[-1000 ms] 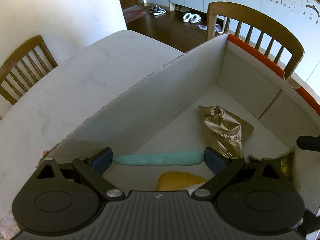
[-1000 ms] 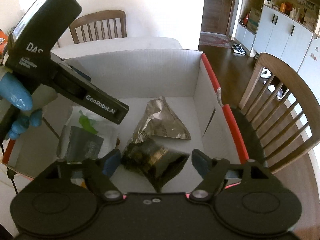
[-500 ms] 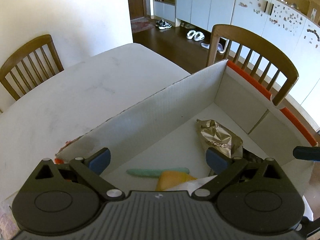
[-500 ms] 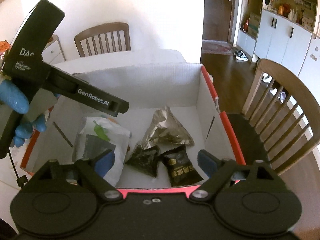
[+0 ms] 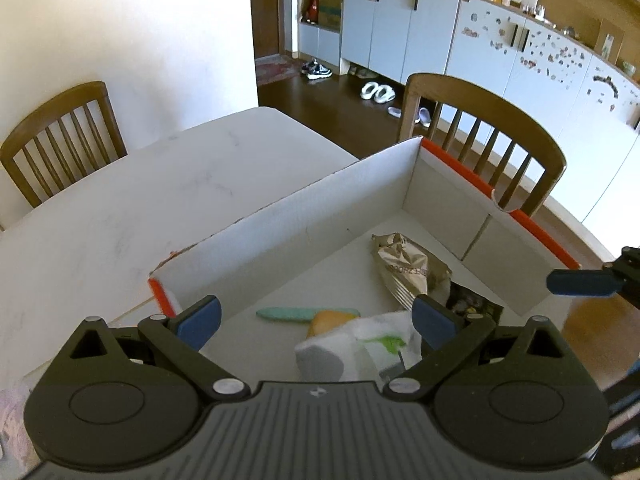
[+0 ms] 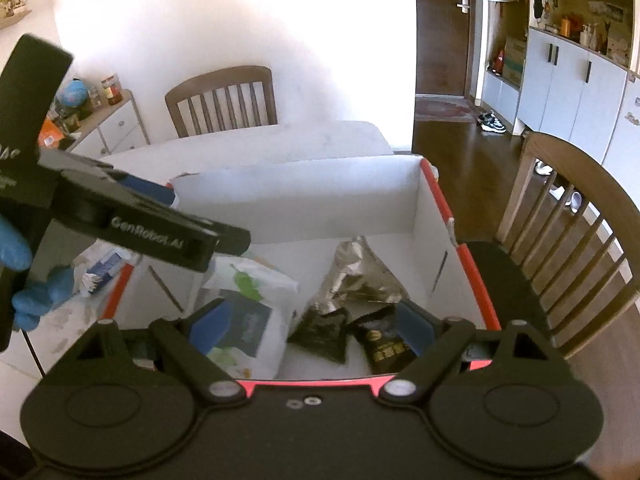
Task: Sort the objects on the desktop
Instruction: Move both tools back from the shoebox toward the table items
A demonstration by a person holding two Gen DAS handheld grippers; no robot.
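Left gripper [image 5: 316,316] and right gripper [image 6: 310,320] both stand wide and empty, low centre of frame, above the box [image 5: 320,204]. Inside the box lie a teal stick [image 5: 286,314], white bag [image 6: 244,288], foil pouch [image 6: 356,276] and two dark packets [image 6: 324,334].

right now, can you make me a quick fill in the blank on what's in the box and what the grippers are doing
1. Both the left gripper and the right gripper are open and hold ____.
2. The teal stick lies on the ____ of the cardboard box.
3. The silver foil packet lies ____ the box.
4. The box's rim is coloured ____.

Missing words: nothing; floor; inside; red
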